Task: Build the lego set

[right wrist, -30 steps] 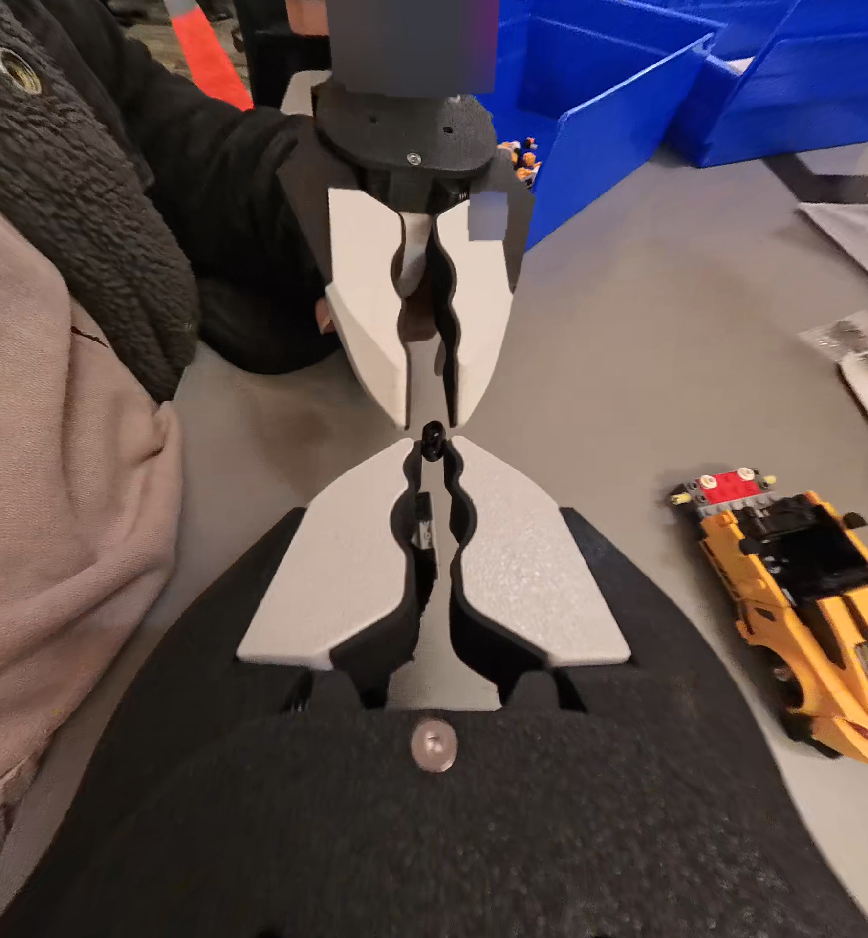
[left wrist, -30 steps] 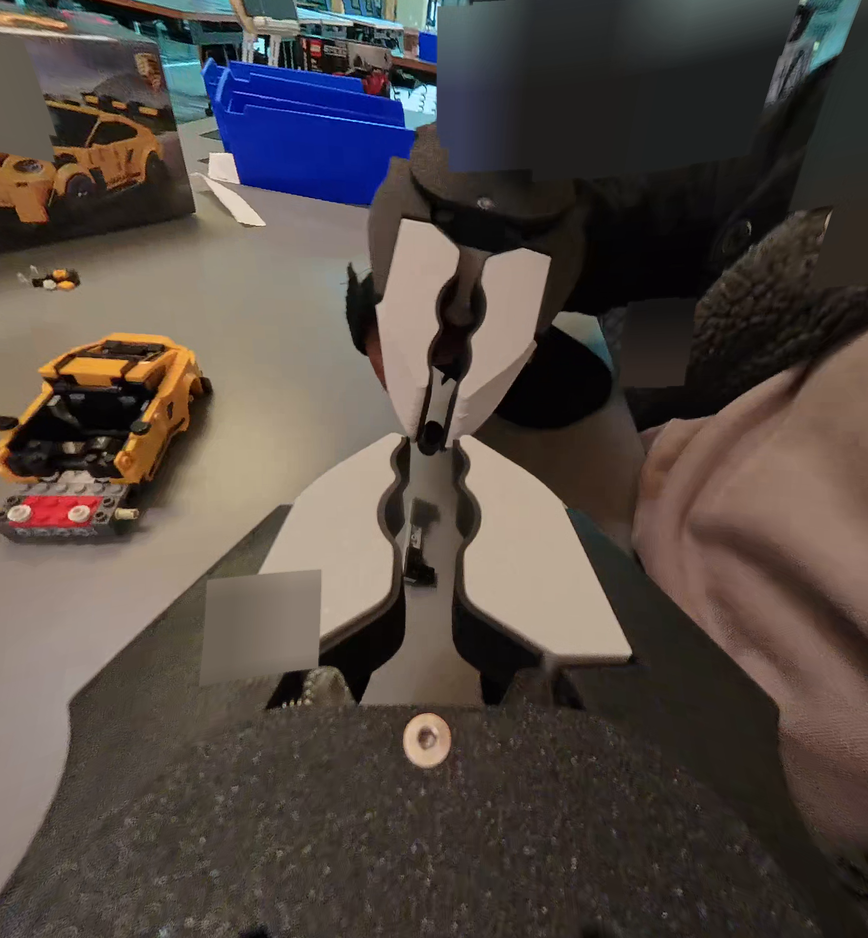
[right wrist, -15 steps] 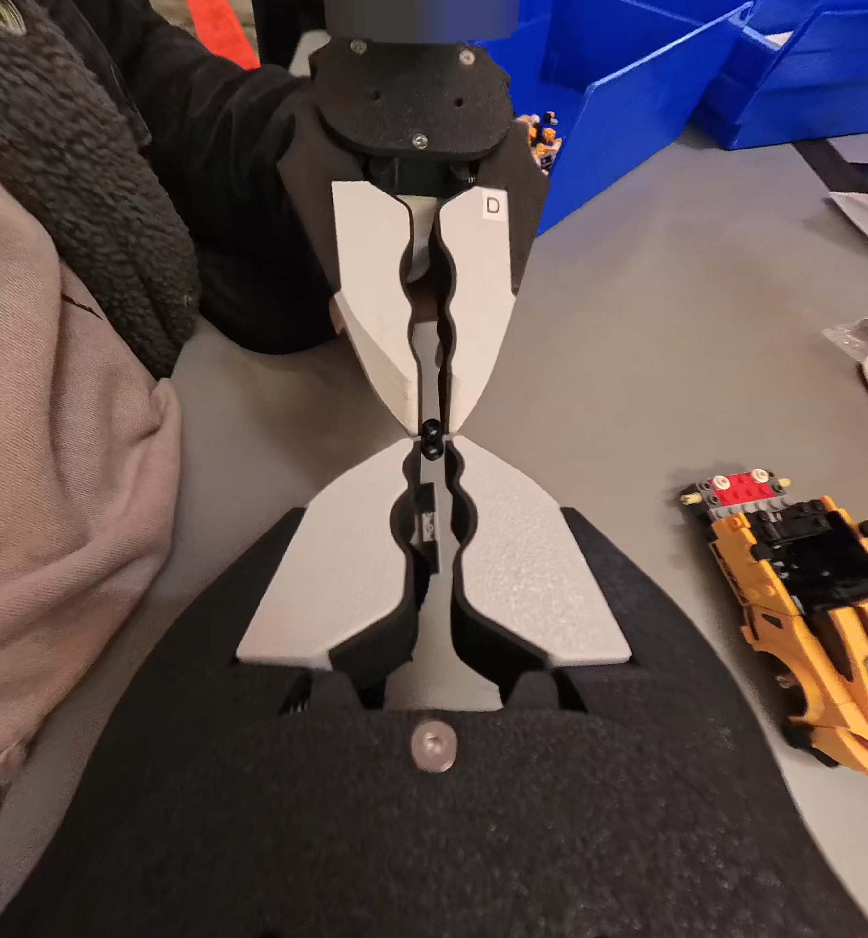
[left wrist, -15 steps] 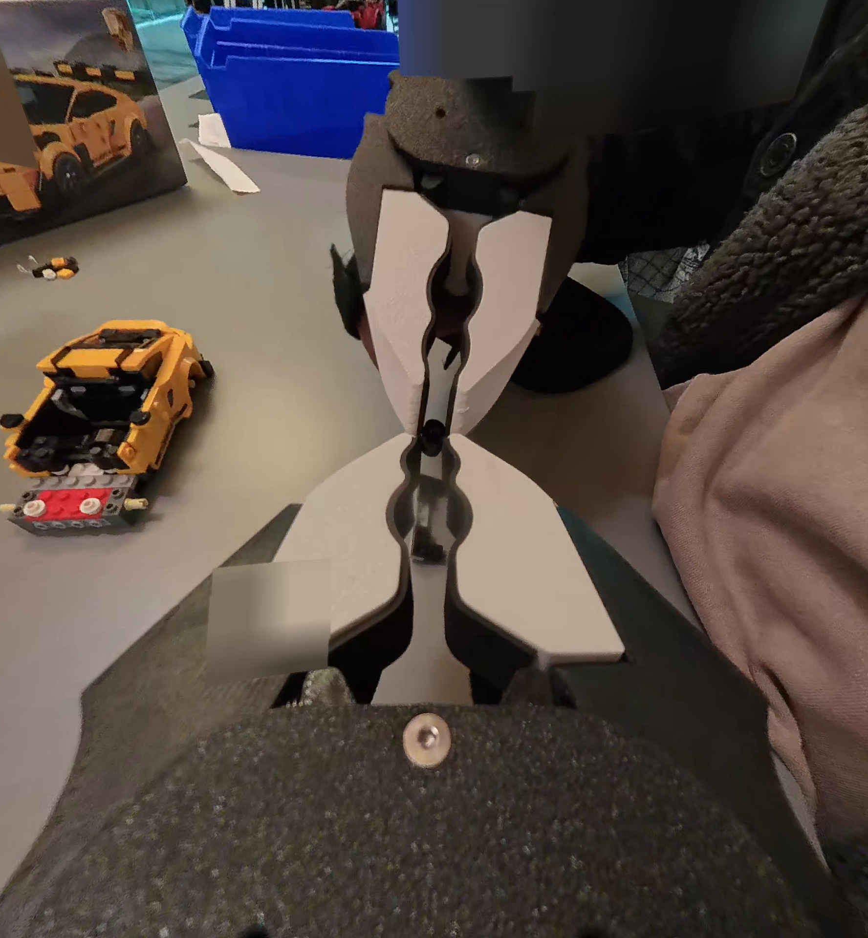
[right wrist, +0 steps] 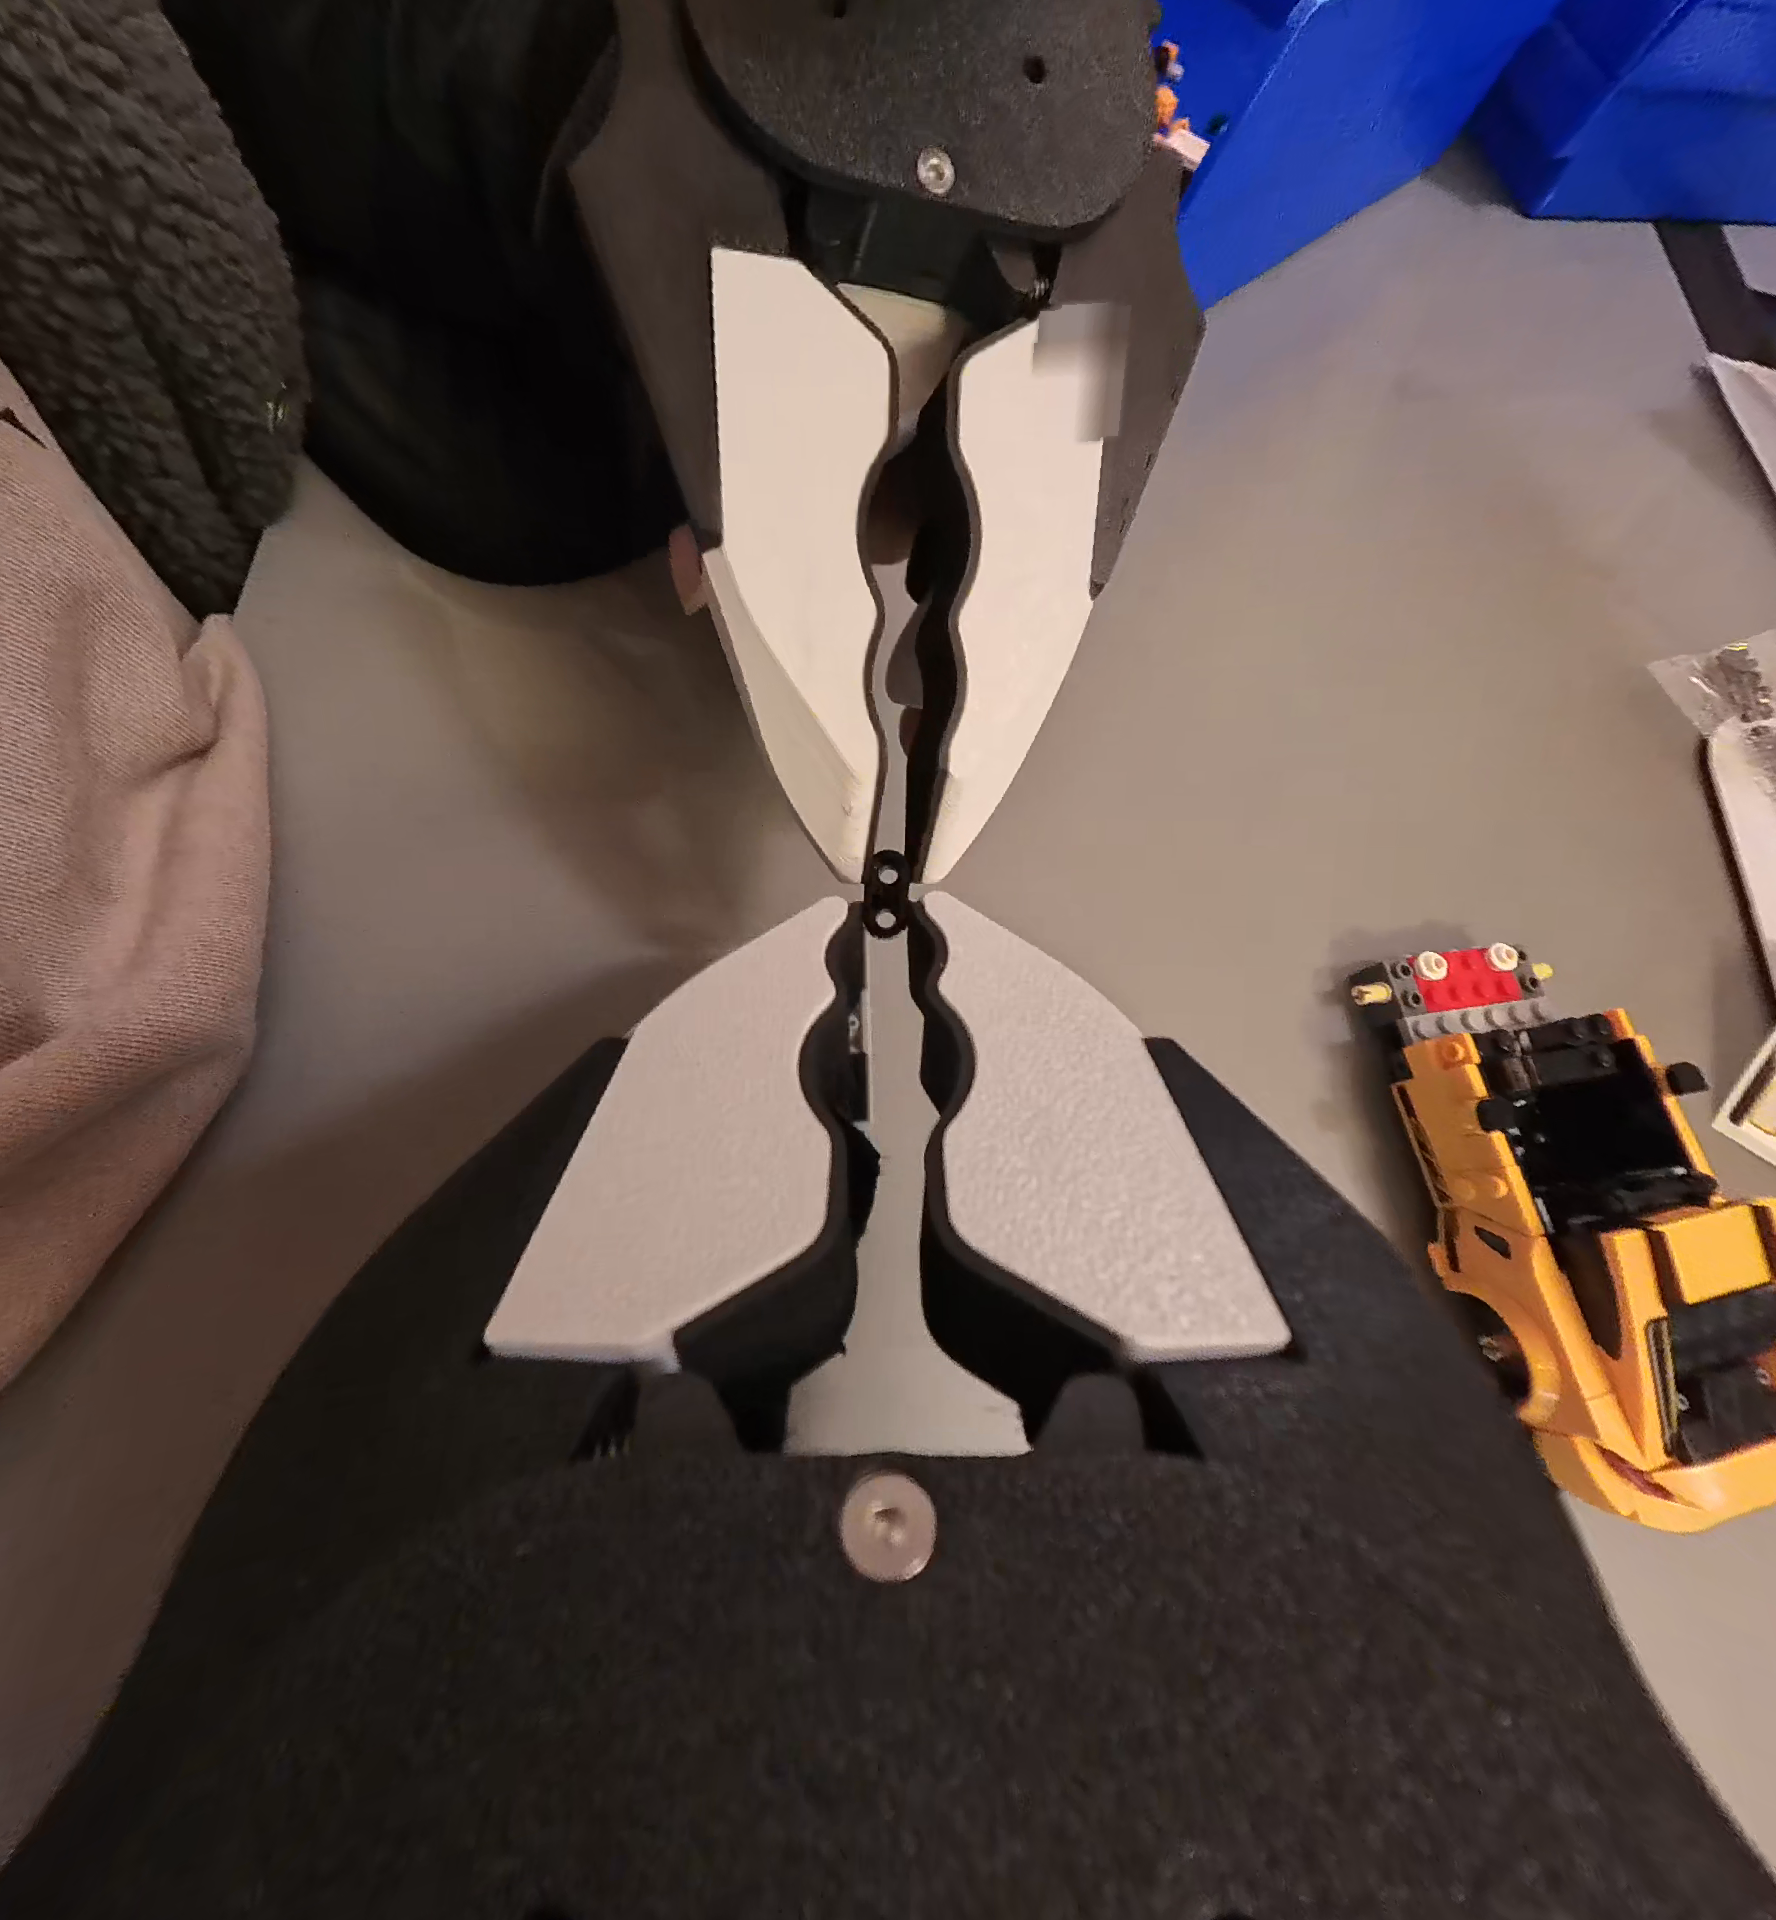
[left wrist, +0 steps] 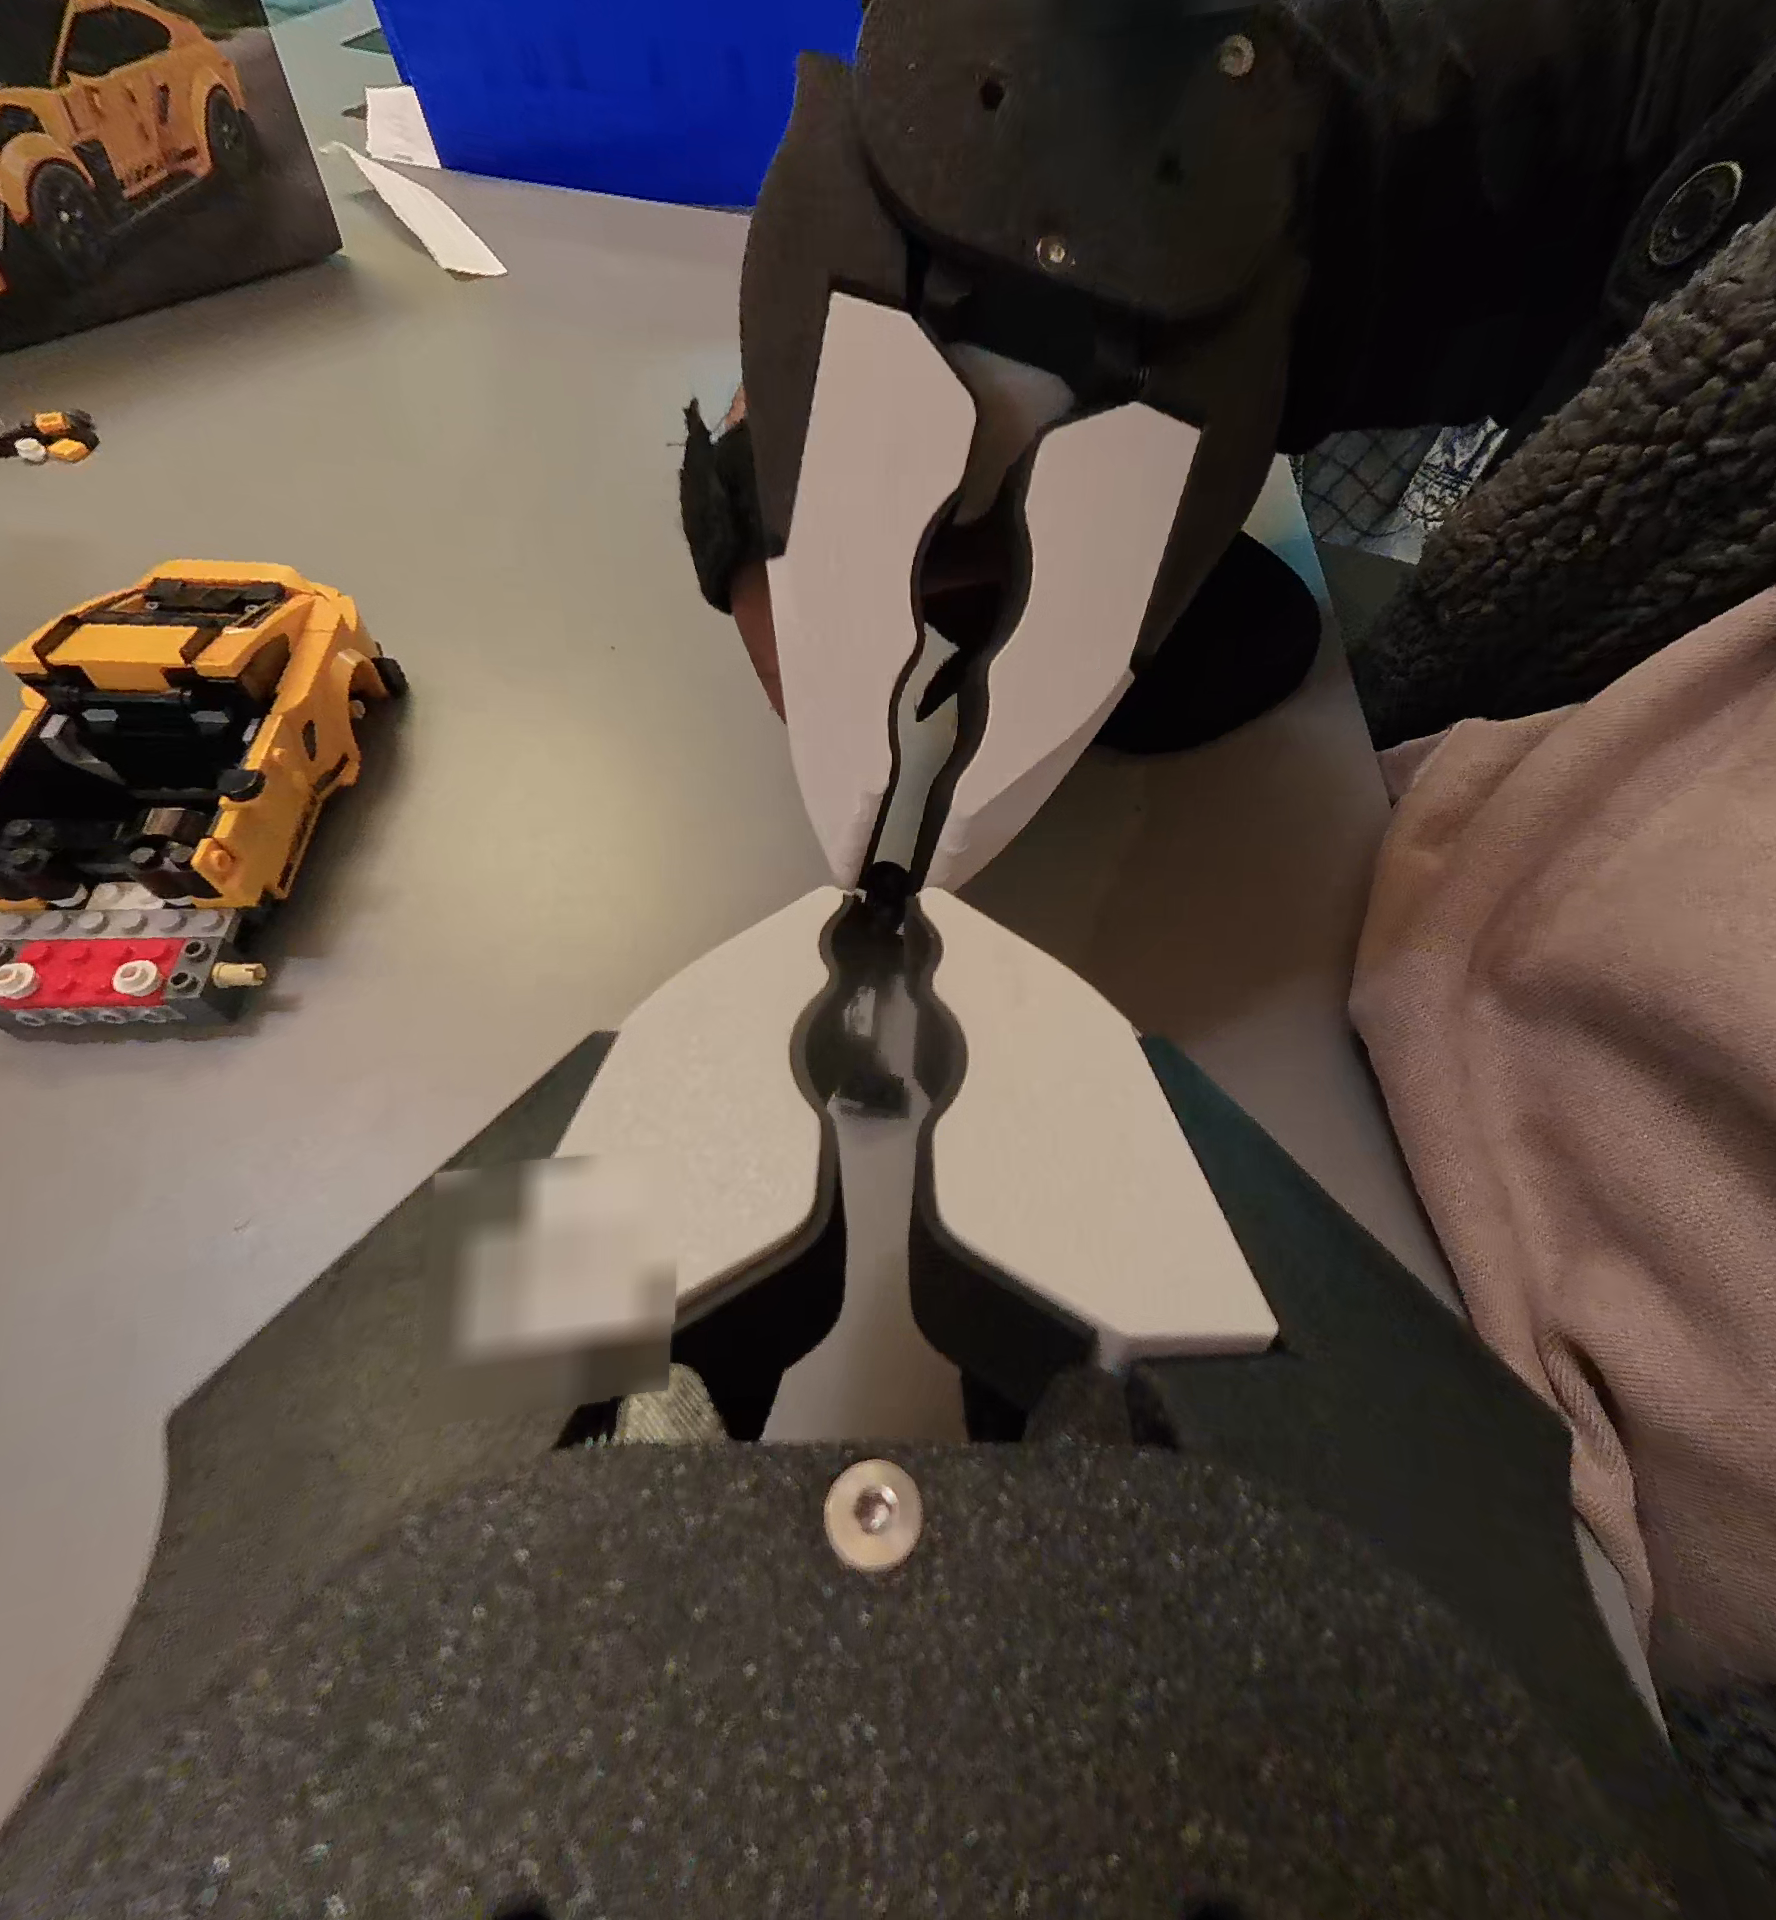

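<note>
Black and tiny, a lego piece [right wrist: 886, 907] sits pinched between two grippers meeting tip to tip above the grey table [left wrist: 510, 623]. The left gripper [left wrist: 879, 902] and the right gripper [right wrist: 889, 920] are each closed down to a sliver on it. A yellow car [left wrist: 151, 748] rests at nine o'clock in the left wrist view, well apart.

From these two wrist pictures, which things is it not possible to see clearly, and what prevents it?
- Small black piece, right wrist view: too small, and pinched between both grippers' tips, to tell its shape.
- Yellow lego car, left wrist view: its wheels cannot be made out from this angle.
- Box, left wrist view: cut off by the top and left edges.
- Bag of dark parts, right wrist view: too small to tell the parts apart.
</note>
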`<state>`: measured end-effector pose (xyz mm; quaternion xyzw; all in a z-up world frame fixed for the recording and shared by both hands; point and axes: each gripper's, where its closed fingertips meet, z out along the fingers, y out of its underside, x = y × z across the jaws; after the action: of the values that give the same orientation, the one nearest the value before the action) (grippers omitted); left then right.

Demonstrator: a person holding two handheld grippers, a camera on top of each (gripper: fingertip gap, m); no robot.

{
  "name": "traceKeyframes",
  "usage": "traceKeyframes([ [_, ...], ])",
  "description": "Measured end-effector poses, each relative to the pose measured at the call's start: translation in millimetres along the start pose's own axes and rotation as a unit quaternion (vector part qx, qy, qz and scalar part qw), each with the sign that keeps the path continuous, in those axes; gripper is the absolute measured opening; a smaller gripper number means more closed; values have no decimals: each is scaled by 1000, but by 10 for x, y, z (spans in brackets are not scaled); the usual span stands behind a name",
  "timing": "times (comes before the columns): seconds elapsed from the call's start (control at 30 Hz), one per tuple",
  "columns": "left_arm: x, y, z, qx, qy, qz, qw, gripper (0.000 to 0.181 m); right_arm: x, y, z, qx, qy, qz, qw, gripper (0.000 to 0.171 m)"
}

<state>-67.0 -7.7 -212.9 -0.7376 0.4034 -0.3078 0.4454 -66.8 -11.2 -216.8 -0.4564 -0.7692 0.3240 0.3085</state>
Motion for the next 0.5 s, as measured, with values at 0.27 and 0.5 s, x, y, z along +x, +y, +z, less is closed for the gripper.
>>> traceKeyframes([
  [0.27,9,45,22,-14,4,-5,1000,8,-28,37,47,-19,2,-8,1000,9],
  [0.5,16,75,35,-22,6,-7,1000,8,-39,58,73,-30,6,-14,999,8],
])
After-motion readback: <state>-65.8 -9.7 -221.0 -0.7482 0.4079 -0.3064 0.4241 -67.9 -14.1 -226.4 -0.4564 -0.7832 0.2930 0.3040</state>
